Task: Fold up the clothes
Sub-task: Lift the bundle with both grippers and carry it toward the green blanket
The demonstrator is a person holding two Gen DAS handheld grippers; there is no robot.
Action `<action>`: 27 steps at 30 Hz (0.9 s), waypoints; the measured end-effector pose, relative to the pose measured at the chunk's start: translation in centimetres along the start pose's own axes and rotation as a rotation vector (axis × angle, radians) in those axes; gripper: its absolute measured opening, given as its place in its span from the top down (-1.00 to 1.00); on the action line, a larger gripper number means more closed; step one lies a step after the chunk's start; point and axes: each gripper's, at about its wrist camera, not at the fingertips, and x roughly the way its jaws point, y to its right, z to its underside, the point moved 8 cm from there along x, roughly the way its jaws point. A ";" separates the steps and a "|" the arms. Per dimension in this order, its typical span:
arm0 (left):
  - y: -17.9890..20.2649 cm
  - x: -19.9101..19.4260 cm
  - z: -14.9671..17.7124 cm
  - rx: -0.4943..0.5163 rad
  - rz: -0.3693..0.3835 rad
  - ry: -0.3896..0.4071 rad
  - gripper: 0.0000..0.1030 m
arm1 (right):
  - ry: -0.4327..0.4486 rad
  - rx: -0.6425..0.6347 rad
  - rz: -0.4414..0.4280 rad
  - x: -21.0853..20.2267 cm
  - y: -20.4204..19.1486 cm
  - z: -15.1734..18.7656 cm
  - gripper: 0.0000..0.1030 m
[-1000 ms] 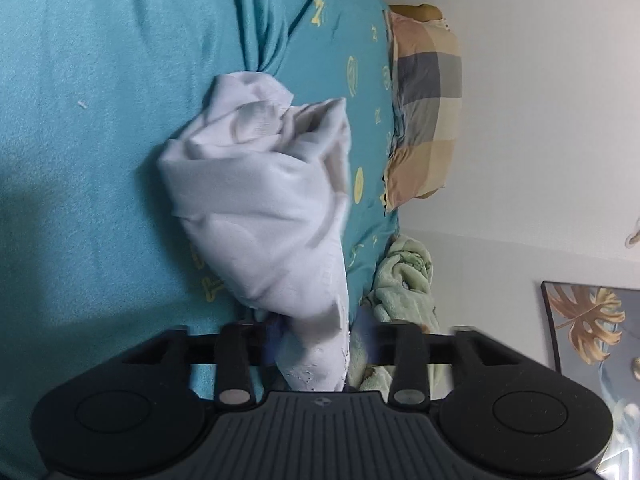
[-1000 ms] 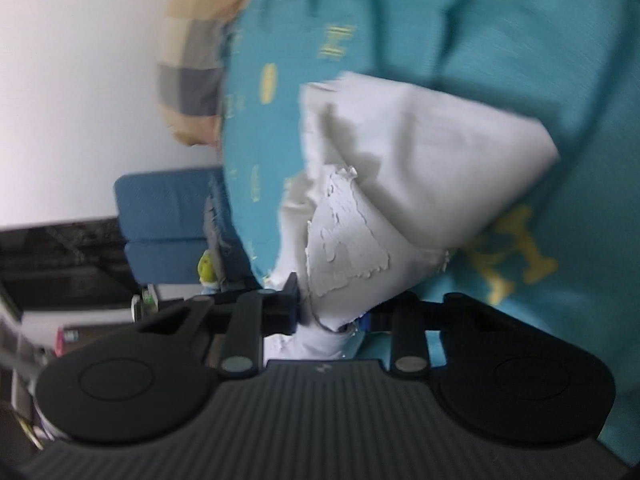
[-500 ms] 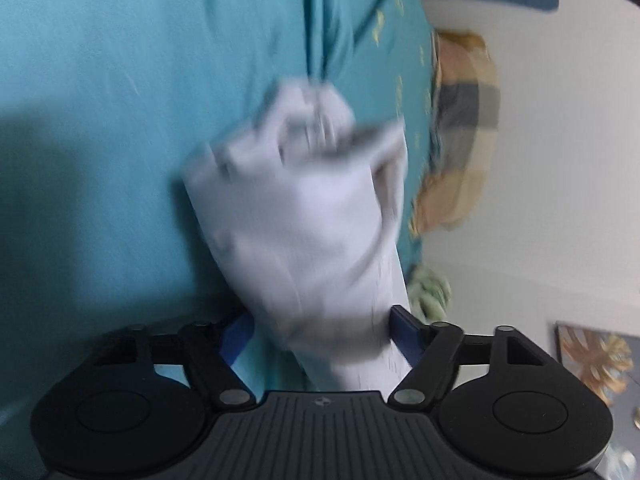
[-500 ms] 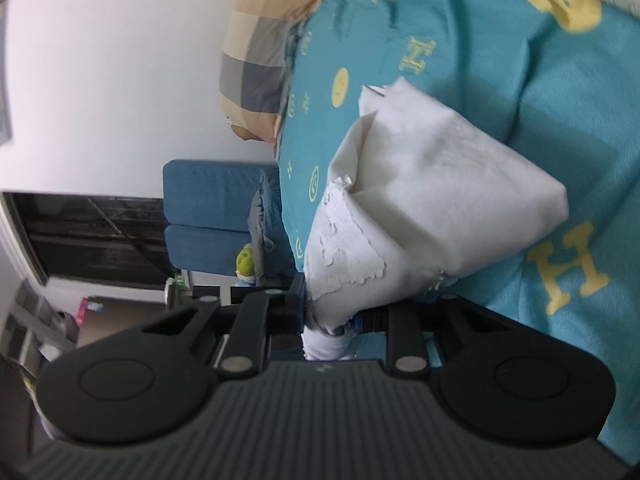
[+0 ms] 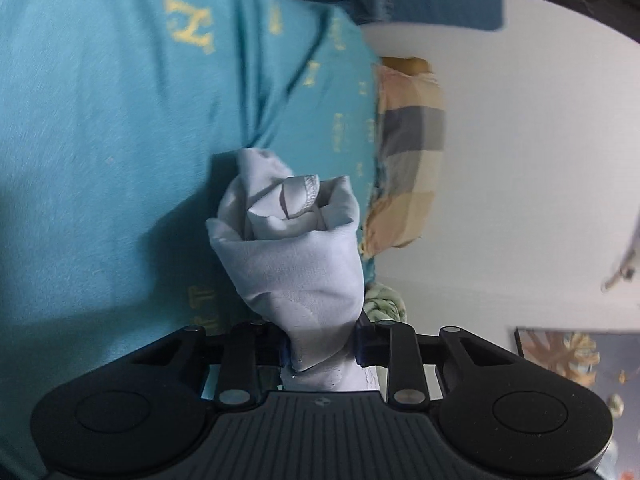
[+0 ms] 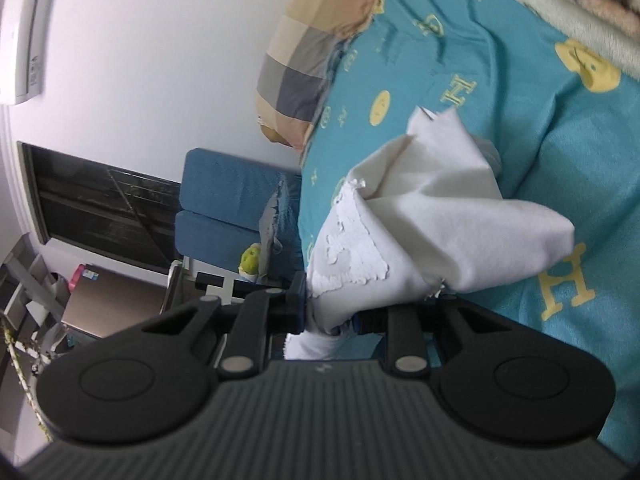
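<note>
The white garment (image 5: pixel 292 256) is bunched rather than folded, gathered into a thick roll with a stitched hem showing at its far end, and it hangs between the two tools just above the bed (image 5: pixel 100 160). The left hand-held gripper (image 5: pixel 320 350) has just been closing and now pinches one gathered end; the right hand-held gripper (image 6: pixel 330 312) clamps the other end, near a patch of cracked white print. No flat fold is visible, so I judge the task to be early: the cloth has yet to be spread, smoothed and folded. The bed wears a teal sheet printed with yellow letters and faces. A checked pillow (image 6: pixel 316 44) lies at its edge by the white wall, with a blue chair (image 6: pixel 232 208) beyond and a leaf picture (image 5: pixel 560 356) on the wall.
</note>
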 end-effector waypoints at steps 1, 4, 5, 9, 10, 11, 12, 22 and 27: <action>1.5 0.2 -0.1 0.013 0.009 0.000 0.44 | 0.004 -0.004 -0.011 -0.2 -0.3 0.1 0.53; 4.0 -0.9 0.6 0.029 0.034 0.005 0.44 | 0.000 0.017 -0.045 -1.0 -1.1 0.4 0.53; 4.5 -1.8 1.0 0.036 0.038 0.007 0.44 | -0.001 0.023 -0.056 -1.3 -1.4 0.6 0.53; 6.2 -5.7 3.2 0.060 0.018 0.001 0.44 | -0.003 0.052 -0.092 -2.6 -2.7 0.8 0.53; 6.7 -6.5 3.8 0.062 0.014 -0.001 0.44 | -0.004 0.056 -0.097 -2.9 -3.1 0.8 0.53; 7.2 -7.6 4.5 0.059 0.014 -0.005 0.44 | -0.004 0.060 -0.102 -3.3 -3.6 0.7 0.53; 7.7 -8.5 5.2 0.056 0.015 -0.009 0.44 | -0.003 0.064 -0.110 -3.8 -4.1 0.5 0.53; 18.2 -9.0 16.0 0.137 0.000 -0.172 0.45 | 0.099 0.055 -0.147 -13.1 -8.5 -7.4 0.53; 26.2 -1.4 23.7 0.236 0.001 -0.320 0.45 | 0.220 0.022 -0.138 -19.7 -10.3 -16.6 0.53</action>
